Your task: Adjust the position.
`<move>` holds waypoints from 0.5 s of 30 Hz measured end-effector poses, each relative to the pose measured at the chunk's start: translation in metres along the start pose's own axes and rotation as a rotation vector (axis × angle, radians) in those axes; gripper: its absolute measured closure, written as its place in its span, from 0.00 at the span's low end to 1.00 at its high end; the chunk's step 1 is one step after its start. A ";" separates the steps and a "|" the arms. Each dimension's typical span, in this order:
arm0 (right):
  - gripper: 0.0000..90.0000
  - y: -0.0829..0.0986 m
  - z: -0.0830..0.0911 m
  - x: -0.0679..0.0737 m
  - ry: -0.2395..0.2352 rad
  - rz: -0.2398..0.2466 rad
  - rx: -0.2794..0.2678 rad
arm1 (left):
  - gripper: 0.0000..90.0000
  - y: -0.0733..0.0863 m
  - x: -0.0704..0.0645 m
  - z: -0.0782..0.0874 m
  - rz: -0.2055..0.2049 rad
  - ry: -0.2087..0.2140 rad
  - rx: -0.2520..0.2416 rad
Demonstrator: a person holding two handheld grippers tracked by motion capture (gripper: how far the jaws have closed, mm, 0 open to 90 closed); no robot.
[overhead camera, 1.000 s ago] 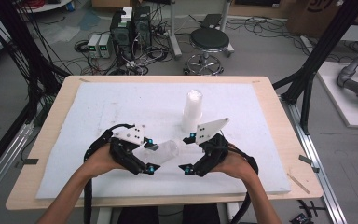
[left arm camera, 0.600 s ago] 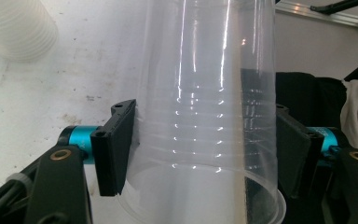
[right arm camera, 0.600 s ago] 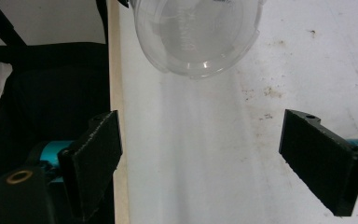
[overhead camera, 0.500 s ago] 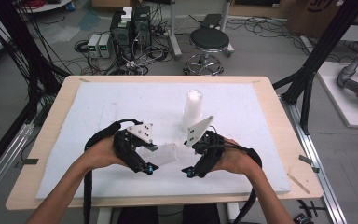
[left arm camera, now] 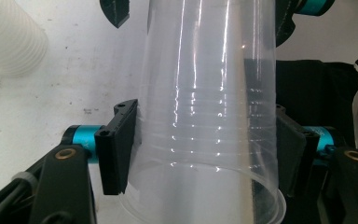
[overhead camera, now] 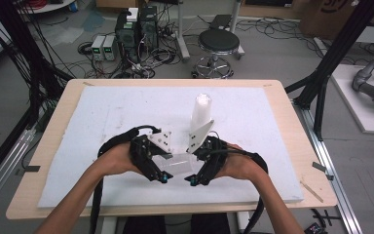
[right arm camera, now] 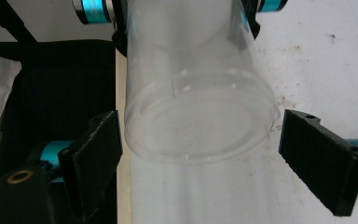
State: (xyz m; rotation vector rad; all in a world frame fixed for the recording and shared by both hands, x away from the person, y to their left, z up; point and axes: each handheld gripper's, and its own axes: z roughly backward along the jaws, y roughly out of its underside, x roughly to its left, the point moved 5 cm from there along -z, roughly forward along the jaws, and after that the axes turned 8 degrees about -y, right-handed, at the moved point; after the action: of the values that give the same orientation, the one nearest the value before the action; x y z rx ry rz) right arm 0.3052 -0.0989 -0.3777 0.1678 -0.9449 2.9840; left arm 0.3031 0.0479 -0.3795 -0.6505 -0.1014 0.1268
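While left tongs [left arm camera: 200, 154] clamp clear cup [left arm camera: 205, 116].

both hands now sit closer together and nearer the table's front edge. the left gripper [overhead camera: 164, 171] clamps the clear cup [overhead camera: 177, 162], whose base now lies between the right gripper's [overhead camera: 195, 171] spread jaws.

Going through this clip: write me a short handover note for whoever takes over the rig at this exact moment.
Left gripper: shut on the clear plastic cup, jaws pressing its sides near the rim.
Right gripper: open, jaws either side of the cup's base end, not touching.
Cup is held sideways between both grippers, above the white foam board. A white cup stack stands upright behind them.
Done: cup picked up.
Left: probably close the right gripper on it; whether it is one cup or nested ones I cannot tell.
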 end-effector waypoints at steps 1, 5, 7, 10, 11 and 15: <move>0.16 -0.001 0.000 0.001 -0.005 -0.001 -0.001 | 0.37 0.000 0.000 0.000 0.000 0.000 0.002; 0.21 -0.004 0.001 0.002 -0.023 0.010 -0.013 | 0.37 0.000 0.000 -0.002 0.004 -0.001 0.003; 0.21 -0.006 0.001 0.002 -0.025 0.011 -0.014 | 0.37 0.000 0.000 -0.002 0.001 0.001 0.005; 0.25 -0.007 0.001 0.002 -0.029 0.015 -0.011 | 0.37 -0.001 0.000 -0.003 -0.003 0.000 0.008; 0.25 -0.007 0.001 0.002 -0.029 0.015 -0.011 | 0.37 -0.001 0.000 -0.003 -0.004 0.001 0.007; 0.29 -0.008 -0.001 0.005 -0.053 0.024 -0.008 | 0.37 -0.001 0.000 -0.004 0.000 0.002 0.004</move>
State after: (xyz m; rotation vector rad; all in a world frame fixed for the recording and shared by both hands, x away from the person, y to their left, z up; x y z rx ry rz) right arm 0.3007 -0.0915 -0.3734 0.2387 -0.9712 3.0117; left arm 0.3035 0.0441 -0.3822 -0.6468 -0.0991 0.1258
